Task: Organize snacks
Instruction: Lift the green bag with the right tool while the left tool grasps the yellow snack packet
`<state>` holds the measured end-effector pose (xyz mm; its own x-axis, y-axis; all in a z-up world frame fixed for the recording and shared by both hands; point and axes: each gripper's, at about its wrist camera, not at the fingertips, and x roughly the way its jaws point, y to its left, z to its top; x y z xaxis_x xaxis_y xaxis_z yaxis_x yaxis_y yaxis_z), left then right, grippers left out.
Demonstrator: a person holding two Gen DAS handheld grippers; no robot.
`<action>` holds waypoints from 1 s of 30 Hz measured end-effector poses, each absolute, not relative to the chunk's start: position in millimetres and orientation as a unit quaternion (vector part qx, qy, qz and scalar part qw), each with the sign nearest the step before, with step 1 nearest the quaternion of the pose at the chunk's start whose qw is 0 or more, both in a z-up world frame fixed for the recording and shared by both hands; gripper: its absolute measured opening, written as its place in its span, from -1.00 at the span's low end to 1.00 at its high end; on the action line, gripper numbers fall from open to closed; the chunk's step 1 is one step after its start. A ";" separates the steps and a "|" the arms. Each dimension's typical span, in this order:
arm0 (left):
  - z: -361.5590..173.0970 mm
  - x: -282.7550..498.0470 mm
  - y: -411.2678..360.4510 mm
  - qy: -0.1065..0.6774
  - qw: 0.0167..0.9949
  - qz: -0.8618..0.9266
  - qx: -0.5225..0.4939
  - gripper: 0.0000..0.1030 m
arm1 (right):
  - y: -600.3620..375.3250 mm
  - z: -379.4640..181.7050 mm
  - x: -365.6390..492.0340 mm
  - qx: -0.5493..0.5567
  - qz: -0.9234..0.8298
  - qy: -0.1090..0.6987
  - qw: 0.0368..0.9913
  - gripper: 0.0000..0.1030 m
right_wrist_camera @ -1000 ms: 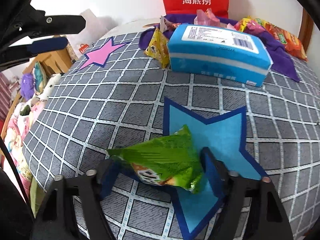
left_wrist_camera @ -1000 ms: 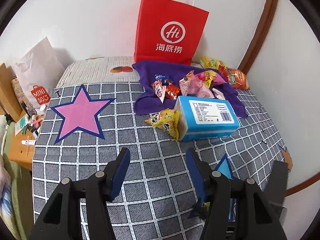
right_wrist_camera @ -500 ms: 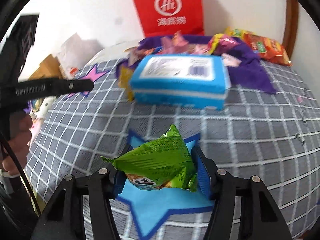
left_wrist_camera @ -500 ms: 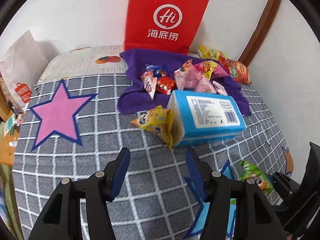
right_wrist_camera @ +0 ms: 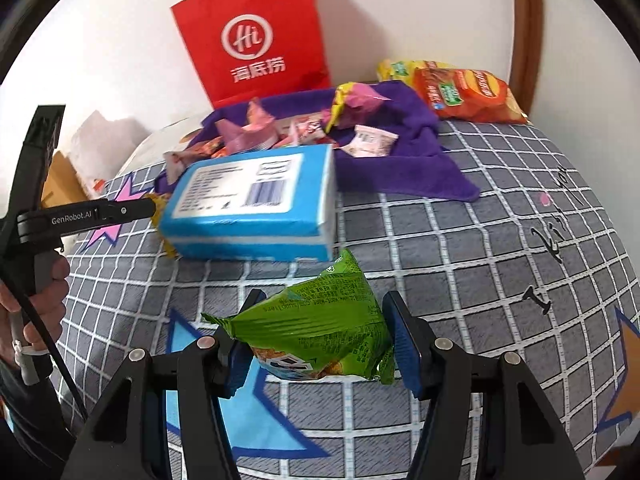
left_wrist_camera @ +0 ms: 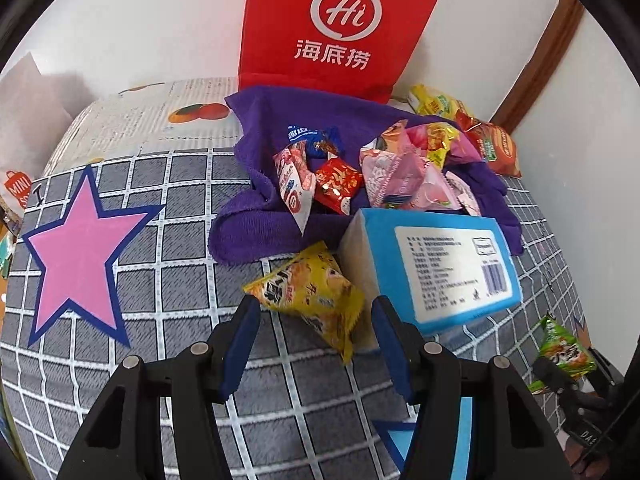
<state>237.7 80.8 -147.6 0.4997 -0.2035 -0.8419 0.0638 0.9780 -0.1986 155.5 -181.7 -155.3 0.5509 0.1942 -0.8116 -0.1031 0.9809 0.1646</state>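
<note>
Right gripper [right_wrist_camera: 320, 336] clenched on green snack packet [right_wrist_camera: 320, 332], held above the bed just in front of the blue tissue box [right_wrist_camera: 252, 204]; long axis crosswise between the fingers, pointed corner toward the box. Left gripper [left_wrist_camera: 314, 322] released, straddling yellow snack packet [left_wrist_camera: 310, 294] beside the box, long axis diagonal. Advisable to lower squarely and pinch mid-body, clear of the box.

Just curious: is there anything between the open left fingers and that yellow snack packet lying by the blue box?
Nothing visible. The yellow snack packet lies just ahead of the left gripper, only bare checked blanket between. The blue box touches the packet's right side.
</note>
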 end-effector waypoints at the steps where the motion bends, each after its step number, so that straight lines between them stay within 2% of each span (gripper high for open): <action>1: -149.6 239.5 81.5 0.497 0.862 -0.076 -0.069 0.08 | -183.2 -155.7 156.9 0.049 0.082 0.466 0.879 0.15; 11: -153.0 236.0 101.6 0.501 0.862 -0.055 -0.059 0.08 | -188.1 -155.4 161.5 0.053 0.076 0.467 0.879 0.15; 25: -181.2 255.9 74.0 0.519 0.852 -0.068 -0.034 0.04 | -186.6 -149.5 166.2 0.052 0.081 0.459 0.883 0.15; 27: -185.9 258.2 73.2 0.520 0.850 -0.070 -0.036 -0.05 | -188.5 -149.5 168.1 0.051 0.078 0.459 0.884 0.15; 28: -187.6 258.8 74.0 0.523 0.849 -0.072 -0.040 -0.19 | -189.4 -149.7 169.5 0.051 0.077 0.459 0.884 0.15; 30: -187.7 258.6 75.1 0.520 0.850 -0.073 -0.040 -0.31 | -191.0 -149.8 171.4 0.053 0.075 0.459 0.884 0.15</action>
